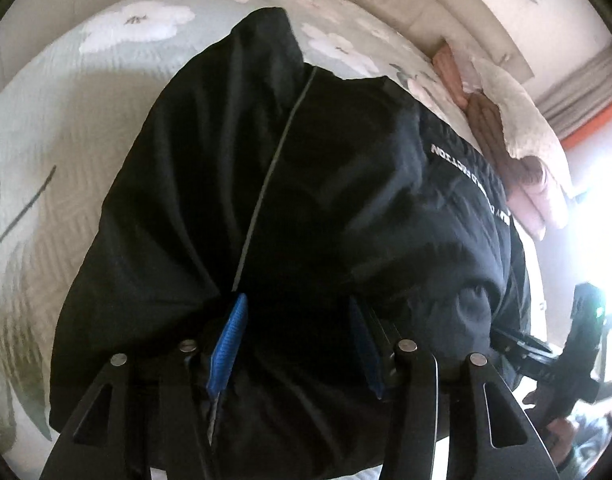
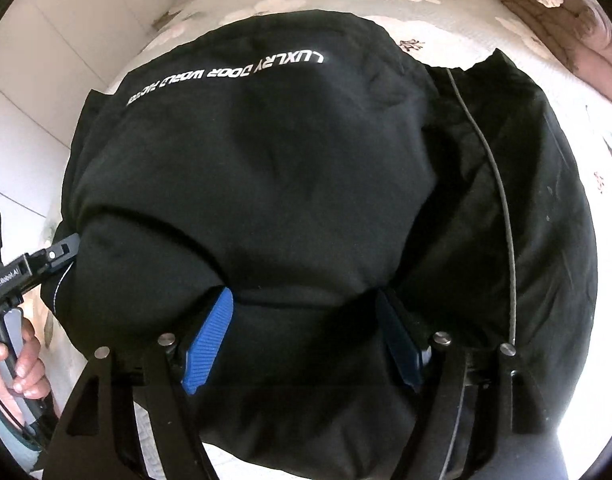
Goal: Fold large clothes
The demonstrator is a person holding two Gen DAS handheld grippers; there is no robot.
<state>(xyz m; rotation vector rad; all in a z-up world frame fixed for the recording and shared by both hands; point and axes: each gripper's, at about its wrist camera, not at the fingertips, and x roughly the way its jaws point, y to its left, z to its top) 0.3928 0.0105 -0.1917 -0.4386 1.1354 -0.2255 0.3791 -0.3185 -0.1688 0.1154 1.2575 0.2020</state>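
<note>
**Two grippers on a black jacket over a bed**

Left gripper [image 1: 296, 312] and right gripper [image 2: 302, 304]: each pair of blue pads stands spread with bunched black jacket [image 2: 266, 168] fabric between them; whether the pads press it cannot be told. Beyond, the jacket lies on the floral bedspread [image 1: 106, 80]; folded blankets [image 1: 501, 120] lie farther back.

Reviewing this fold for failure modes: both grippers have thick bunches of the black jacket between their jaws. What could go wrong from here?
1. The black jacket is bulky, and the right gripper and left gripper stand wide around thick bunches, so layers might slip out unevenly.
2. The fold looks puffy and could spring open once let go.
3. The floral bedspread is soft, so dragging may rumple it.
</note>
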